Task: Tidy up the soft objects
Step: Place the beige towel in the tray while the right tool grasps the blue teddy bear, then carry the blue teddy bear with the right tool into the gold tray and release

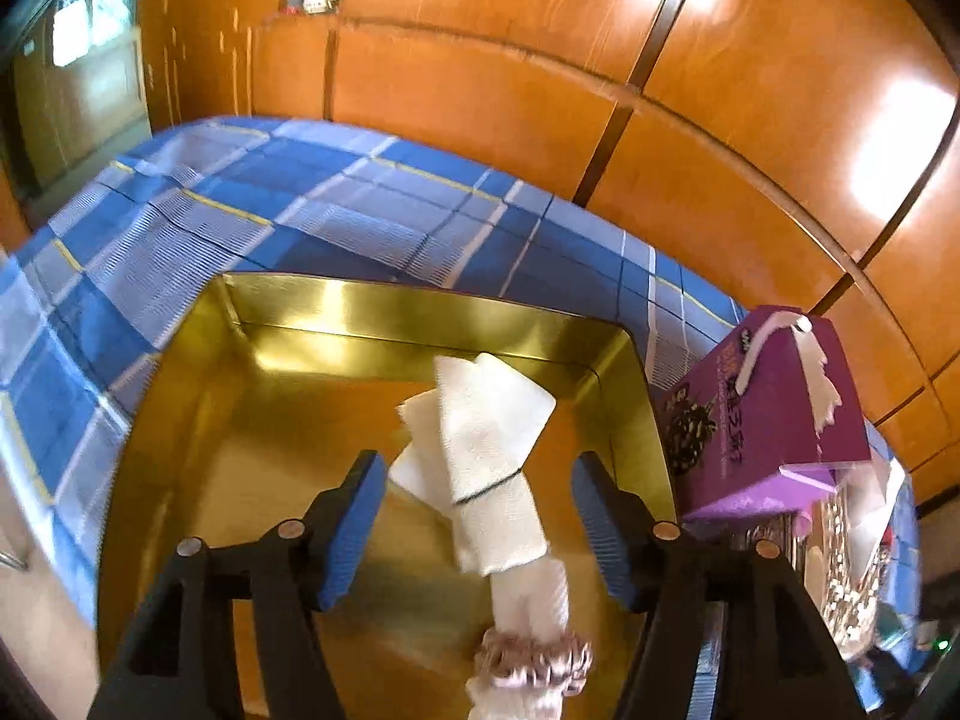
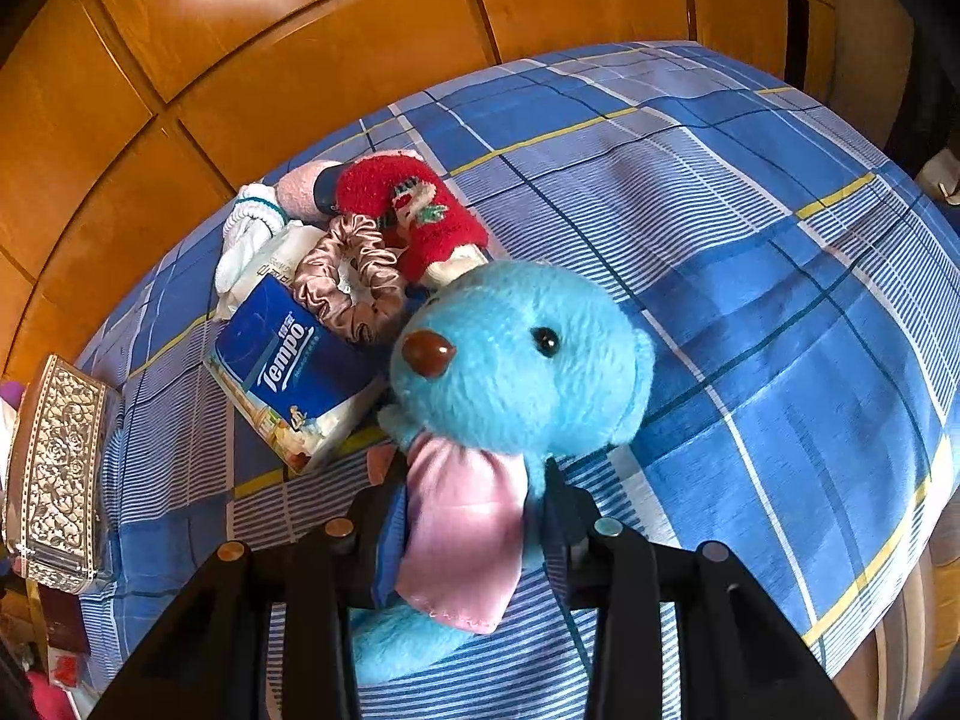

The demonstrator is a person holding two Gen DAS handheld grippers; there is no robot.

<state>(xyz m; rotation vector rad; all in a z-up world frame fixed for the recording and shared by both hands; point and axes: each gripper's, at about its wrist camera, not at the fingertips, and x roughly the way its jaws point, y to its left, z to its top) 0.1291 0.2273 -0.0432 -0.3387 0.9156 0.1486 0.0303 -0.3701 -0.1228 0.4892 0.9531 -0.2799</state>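
Glossy orange-brown wooden panelling (image 1: 540, 90) backs a bed covered in a blue, white and yellow checked sheet (image 1: 240, 210). In the left wrist view, a shallow gold-coloured metal tray (image 1: 372, 306) rests on the sheet. A folded white cloth roll (image 1: 486, 450), bound with a thin dark band and with a pale pink scrunchie around its near end, lies in the tray. The left gripper (image 1: 477, 522) is above it, its blue-padded jaws apart on either side of the roll and touching nothing. A purple cardboard tissue box (image 1: 762, 408) stands just beside the tray's right wall.

In the right wrist view, the same sheet fills the scene. The right gripper (image 2: 474, 516) is clamped on a light blue plush animal with a pink satin bow (image 2: 522, 360). Behind it lie a dark blue Tempo tissue pack (image 2: 288, 366), a pink satin scrunchie (image 2: 354, 276), a red fuzzy sock (image 2: 414, 210) and a white glove (image 2: 246, 234). An embossed silver box (image 2: 54, 468) sits at the left edge.
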